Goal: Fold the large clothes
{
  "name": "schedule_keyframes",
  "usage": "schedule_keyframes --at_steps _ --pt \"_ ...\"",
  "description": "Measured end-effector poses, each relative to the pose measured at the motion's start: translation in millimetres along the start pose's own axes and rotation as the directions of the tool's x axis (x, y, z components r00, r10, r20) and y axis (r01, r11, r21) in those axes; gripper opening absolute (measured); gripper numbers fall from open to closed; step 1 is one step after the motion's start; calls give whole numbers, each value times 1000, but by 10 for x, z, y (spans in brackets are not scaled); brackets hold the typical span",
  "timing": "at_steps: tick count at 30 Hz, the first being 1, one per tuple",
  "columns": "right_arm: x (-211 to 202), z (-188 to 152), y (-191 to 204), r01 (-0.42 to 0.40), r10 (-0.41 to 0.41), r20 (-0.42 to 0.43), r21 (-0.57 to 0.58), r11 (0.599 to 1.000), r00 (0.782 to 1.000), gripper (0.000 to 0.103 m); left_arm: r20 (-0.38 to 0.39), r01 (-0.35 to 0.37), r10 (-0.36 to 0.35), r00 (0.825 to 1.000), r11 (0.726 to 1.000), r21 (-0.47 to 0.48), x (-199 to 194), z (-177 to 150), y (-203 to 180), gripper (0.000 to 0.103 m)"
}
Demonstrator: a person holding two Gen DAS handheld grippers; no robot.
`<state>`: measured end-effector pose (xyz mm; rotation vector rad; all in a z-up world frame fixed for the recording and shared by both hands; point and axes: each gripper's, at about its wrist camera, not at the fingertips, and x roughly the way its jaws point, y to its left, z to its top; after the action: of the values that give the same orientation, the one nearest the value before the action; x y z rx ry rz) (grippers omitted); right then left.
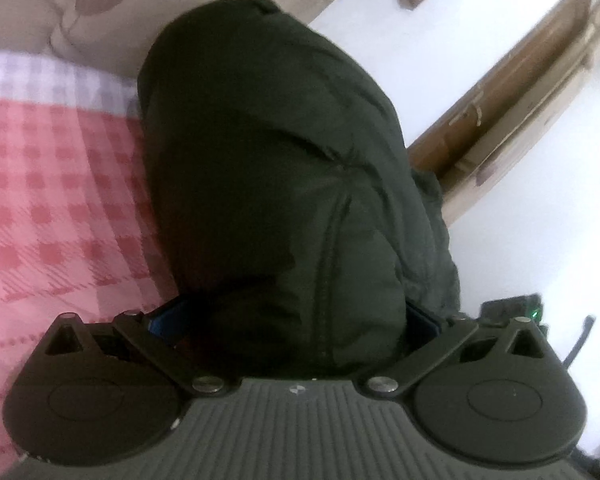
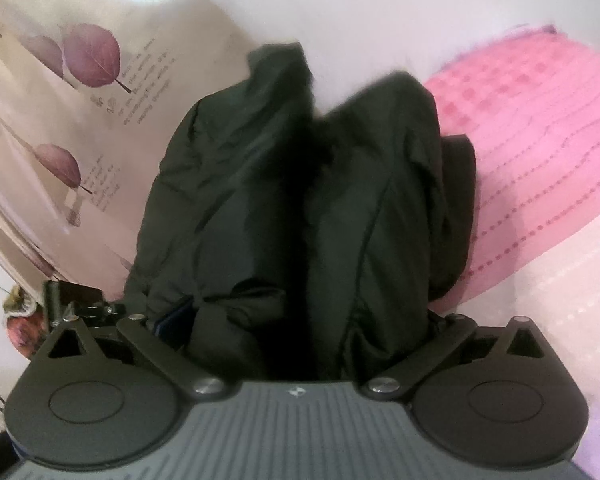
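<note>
A dark green padded jacket (image 1: 268,140) fills the middle of the left wrist view, bunched into a thick roll above the red checked bed sheet (image 1: 52,200). My left gripper (image 1: 296,308) has its jaws spread wide, and the jacket's bulk lies between them and hides the fingertips. Only a blue pad edge (image 1: 168,324) shows. In the right wrist view the same jacket (image 2: 240,184) rises in two puffy halves with a dark fold between. My right gripper (image 2: 300,316) is also spread wide around that bulk, with its fingertips covered.
A leaf-print cover (image 2: 80,80) lies left of the jacket and a pink quilt (image 2: 540,152) lies to its right. A white wall and a wooden frame (image 1: 520,100) stand behind. A black device with a green light (image 1: 516,308) sits at the lower right.
</note>
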<state>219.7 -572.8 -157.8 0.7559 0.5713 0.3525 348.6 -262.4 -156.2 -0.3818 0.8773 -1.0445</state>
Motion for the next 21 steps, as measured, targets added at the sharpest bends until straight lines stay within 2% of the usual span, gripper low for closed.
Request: schedule_keyframes --at_steps 2,4,5,7,10,14,21 --pt "56 6 64 -4 4 -16 -30 1000 1000 103 17 -12 11 1000 999 40 32 -38 -45 102" --pt "70 -4 134 -15 14 -7 -45 999 1000 92 49 -58 53 997 991 118 16 -97 -222 91" --pt "49 -7 168 -16 16 6 -45 999 1000 89 67 -85 76 995 985 153 -11 -136 -311 88" --pt "-27 -26 218 -41 43 41 -36 999 998 76 106 -146 124 987 964 222 -94 -218 -496 83" --pt "-62 -87 368 -57 60 58 -59 997 997 73 166 -228 185 969 926 300 -236 -360 -709 80" --pt "-68 -168 569 -94 98 80 -51 994 992 71 206 -287 229 952 901 325 -470 -480 -860 78" --pt "7 -319 1072 -177 182 68 -73 982 981 70 250 -357 287 925 884 303 -1045 -625 -987 75"
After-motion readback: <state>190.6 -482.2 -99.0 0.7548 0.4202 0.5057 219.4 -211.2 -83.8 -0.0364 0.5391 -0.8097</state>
